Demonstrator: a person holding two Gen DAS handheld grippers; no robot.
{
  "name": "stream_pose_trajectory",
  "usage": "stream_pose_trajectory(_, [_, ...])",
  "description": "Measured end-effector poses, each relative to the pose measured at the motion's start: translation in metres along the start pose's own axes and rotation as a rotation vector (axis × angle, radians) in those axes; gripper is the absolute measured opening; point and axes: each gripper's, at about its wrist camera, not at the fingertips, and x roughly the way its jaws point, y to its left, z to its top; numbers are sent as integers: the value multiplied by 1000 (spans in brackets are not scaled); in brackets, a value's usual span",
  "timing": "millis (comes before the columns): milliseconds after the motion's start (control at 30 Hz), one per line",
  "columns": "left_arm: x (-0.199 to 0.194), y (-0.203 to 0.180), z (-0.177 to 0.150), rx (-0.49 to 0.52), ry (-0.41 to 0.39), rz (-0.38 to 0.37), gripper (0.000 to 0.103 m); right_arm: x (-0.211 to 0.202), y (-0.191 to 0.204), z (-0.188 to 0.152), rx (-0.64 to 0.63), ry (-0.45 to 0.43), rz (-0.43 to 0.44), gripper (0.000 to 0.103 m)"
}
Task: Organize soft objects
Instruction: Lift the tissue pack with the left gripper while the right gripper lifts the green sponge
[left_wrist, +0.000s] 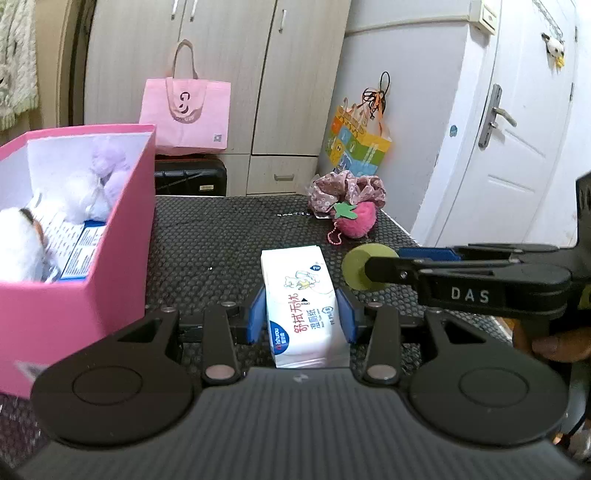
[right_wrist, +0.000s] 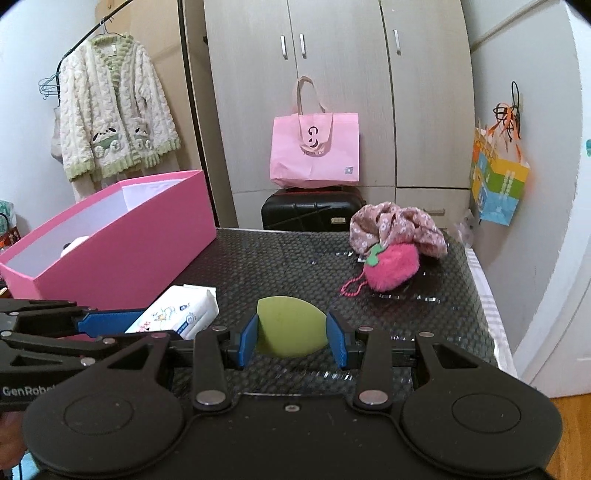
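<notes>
My left gripper is shut on a white pack of wet wipes, its blue pads pressing both long sides, above the dark mat. My right gripper is shut on a green sponge; in the left wrist view that sponge shows as a green disc at the fingertips, just right of the pack. The pack lies left of the sponge in the right wrist view. The pink box stands at the left, holding white and lilac plush toys. A pink fluffy strawberry and a floral cloth lie at the far right.
The black dimpled table ends at its far edge before a black suitcase with a pink tote bag on it. Wardrobe doors stand behind. A white door is at the right, and a fleece jacket hangs at the left.
</notes>
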Motion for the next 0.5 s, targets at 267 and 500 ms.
stream_pose_trajectory(267, [-24, -2, -4, 9, 2, -18, 40, -27, 15, -13, 4, 10, -4, 45])
stream_pose_trajectory(500, [-45, 0, -7, 11, 7, -17, 40, -51, 35, -20, -47, 30, -4, 45])
